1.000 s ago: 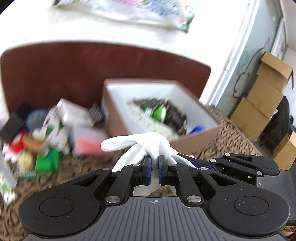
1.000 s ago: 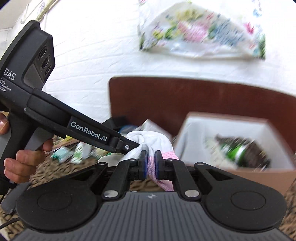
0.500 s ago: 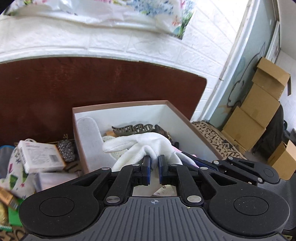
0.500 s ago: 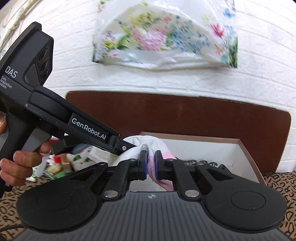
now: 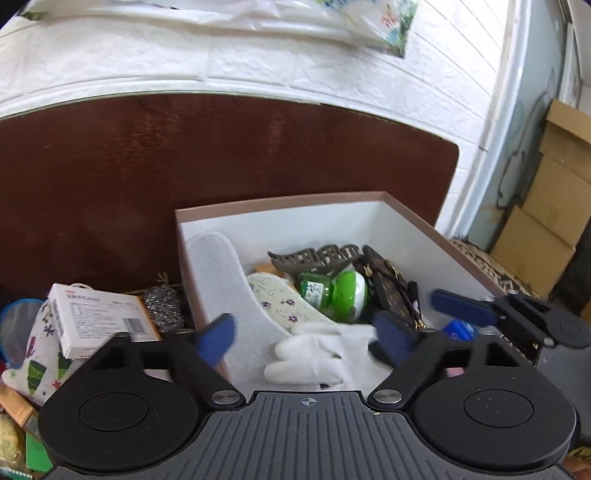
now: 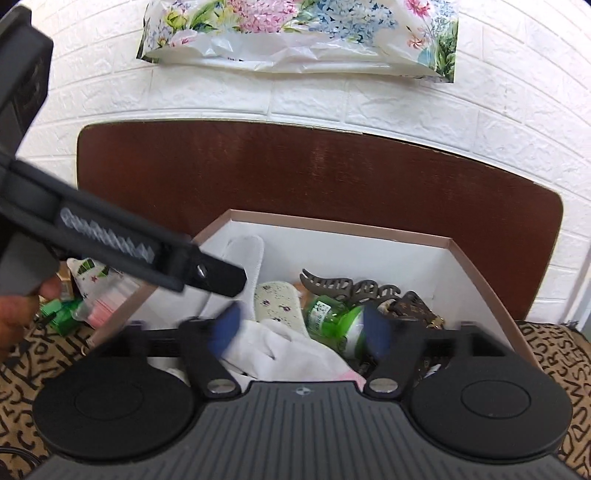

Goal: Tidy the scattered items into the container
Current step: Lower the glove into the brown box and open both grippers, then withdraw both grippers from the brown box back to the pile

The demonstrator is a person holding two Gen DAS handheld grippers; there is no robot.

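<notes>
White knitted cotton, soft and limp: the glove (image 5: 325,354) lies just inside the near end of the box (image 5: 413,218), fingers flopped toward the left wall. Both tongs have just been opening. The left tongs (image 5: 308,334) stand wide with the glove between the blue pads but not pressed, and the right tongs (image 6: 301,328) gape the same way over its pink cuff end. It's light, crushable and not fragile; a pinch on a bunched fold or the cuff is the likely place to take hold, since a single fingertip would just stretch.

Further in sit a floral insole (image 5: 284,306), a green bottle (image 5: 332,291) with a label too small to read, and a grey hair claw (image 5: 317,256). Left of the box a white carton (image 5: 96,317) carries red print and a barcode, illegible. The other tool's side lettering is smeared by motion. The patterned cloth (image 6: 554,350) under everything shows black letter shapes, no clear word. A flowered plastic bag (image 6: 295,33) hangs on the wall.
</notes>
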